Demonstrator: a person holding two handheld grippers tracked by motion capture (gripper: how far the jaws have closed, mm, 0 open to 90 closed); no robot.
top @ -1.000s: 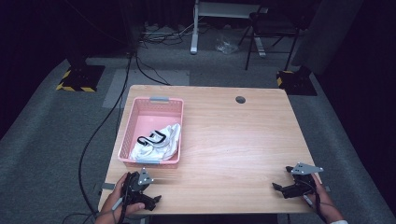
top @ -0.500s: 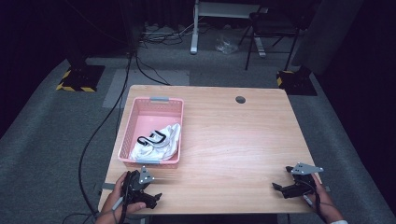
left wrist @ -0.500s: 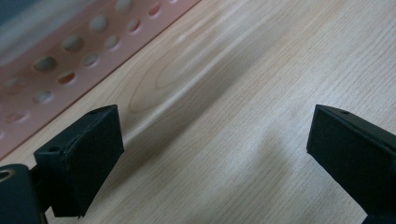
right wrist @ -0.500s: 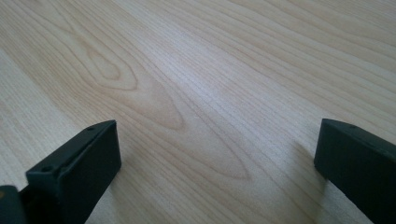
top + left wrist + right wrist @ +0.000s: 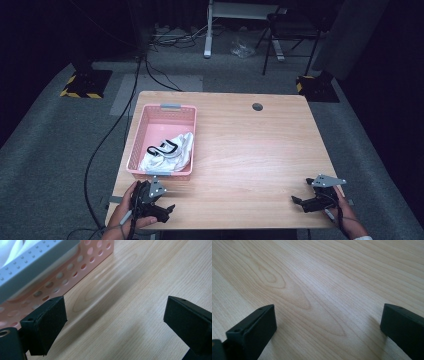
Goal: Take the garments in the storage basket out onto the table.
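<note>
pink perforated basket (image 5: pixel 150 127), grey handles — white garment (image 5: pixel 177 155) inside

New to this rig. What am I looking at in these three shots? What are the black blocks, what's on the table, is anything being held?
No robot here: a person sits at a wooden table with a handheld two-jaw tool in each hand. The high view looks down from above the person's side: the left gripper is at the bottom left, the right gripper at the bottom right. The other two pictures come from cameras riding on those grippers; the black blocks are each tool's own jaws. On the table stands a pink basket holding a white cloth item with black trim. The left gripper view shows the basket's perforated wall just ahead. Both pairs of jaws stand wide apart with only bare wood between them, so nothing is held.
</note>
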